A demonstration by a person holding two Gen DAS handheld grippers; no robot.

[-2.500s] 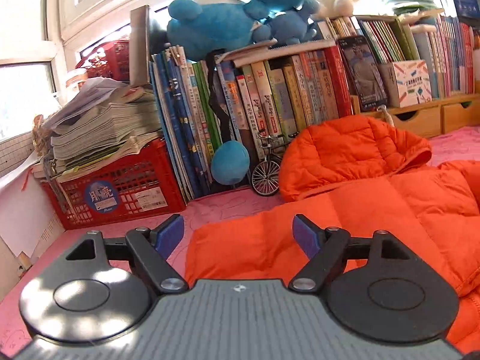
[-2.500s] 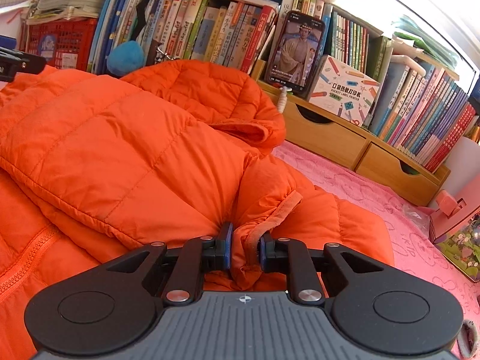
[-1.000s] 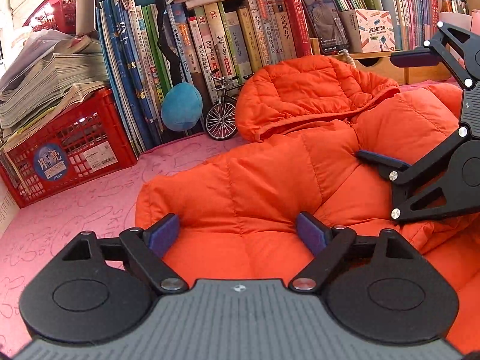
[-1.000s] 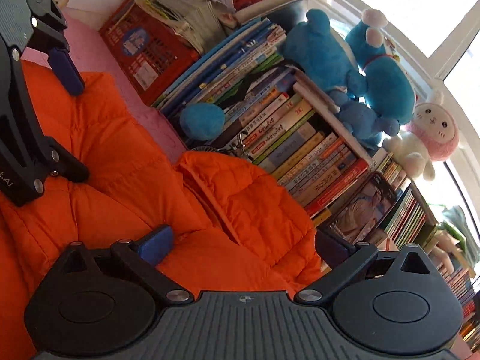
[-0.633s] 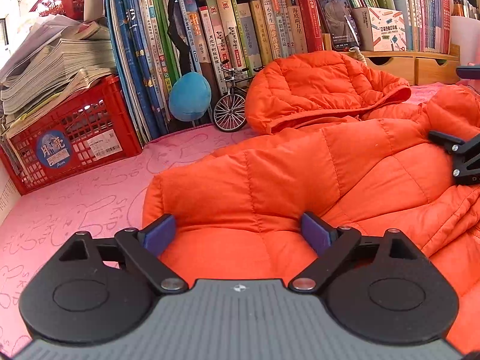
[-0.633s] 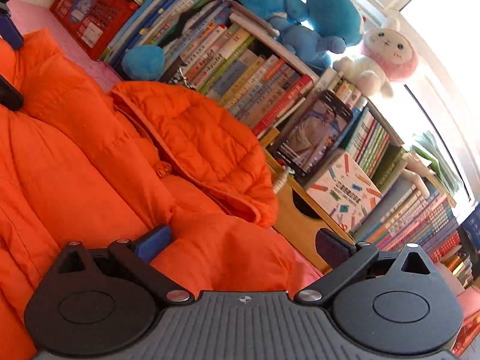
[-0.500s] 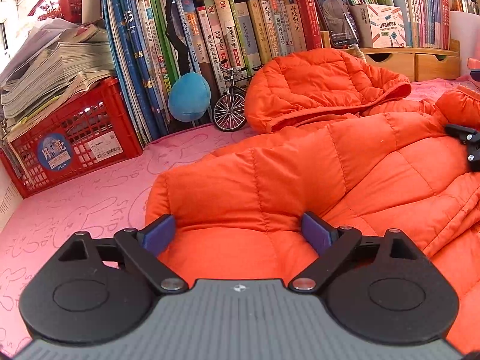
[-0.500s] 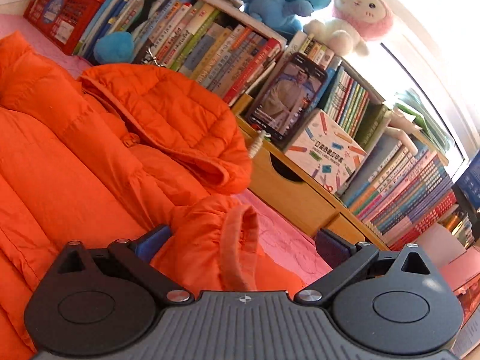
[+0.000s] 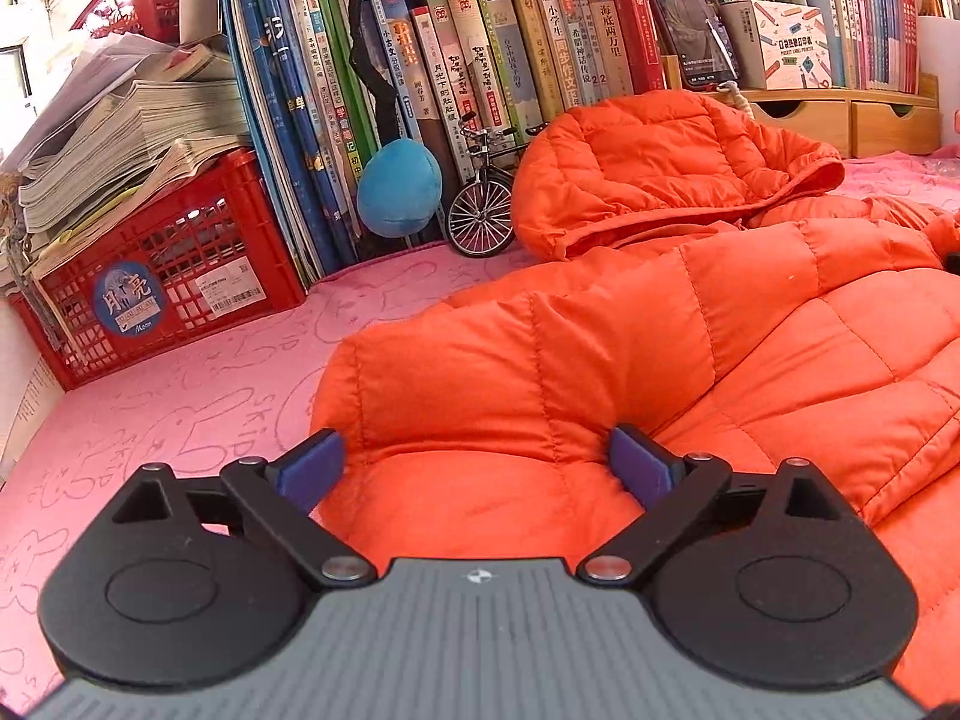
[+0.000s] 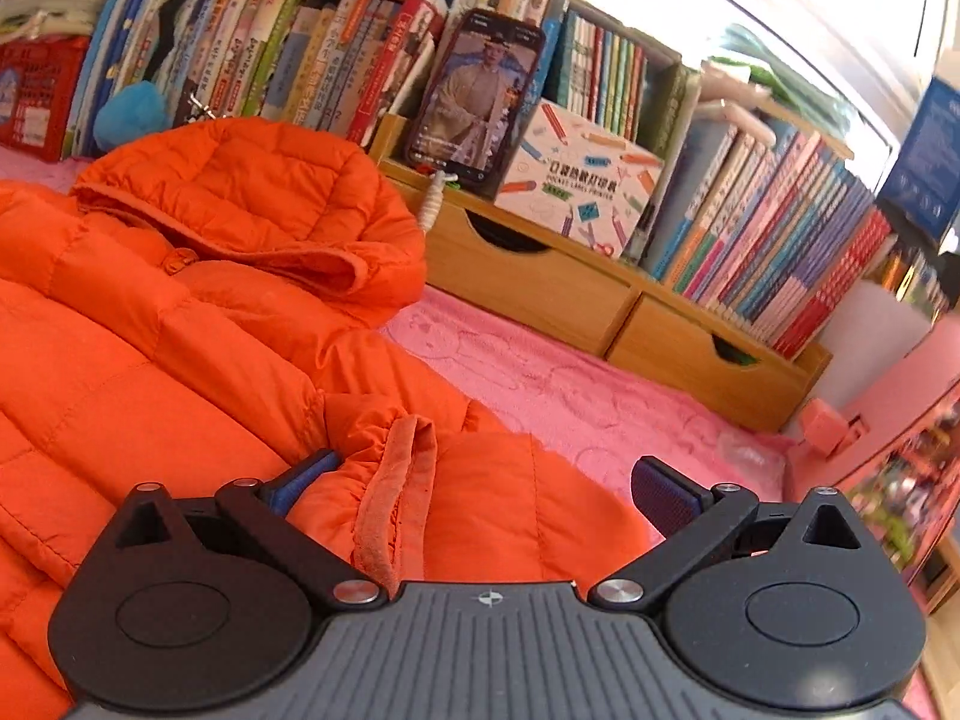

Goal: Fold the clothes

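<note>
Garment: an orange puffer jacket [image 9: 690,330] is spread on the pink mat [image 9: 180,408], its hood [image 9: 654,162] lying at the far end toward the row of books [image 9: 480,78].

Long axis: the jacket is seen to run from the hood near the books toward the cameras; its near hem is hidden below both gripper bodies.

Left gripper [image 9: 477,462]: the jaws are held wide apart, with a rounded quilted end of the jacket, most likely a sleeve laid over the body, bulging up between the blue pads [image 9: 309,465]. Nothing is clamped.

Right gripper [image 10: 480,480]: the jaws are likewise spread. The ribbed cuff [image 10: 390,492] of the right sleeve [image 10: 492,480] lies between them, closer to the left pad; whether that pad touches the fabric cannot be told.

Key relation: each sleeve end lies directly ahead of its own gripper, and the jacket body lies inboard of both, to the right of the left gripper and to the left of the right one.

Nearer hand: the cuff is reached only by the right gripper; the left-side bulge only by the left.

Stage, as judged: the left side appears folded in, while the right sleeve lies out on the mat beside the body. A closing of the right jaws on the cuff and a carry leftward over the body would seem called for.
</note>
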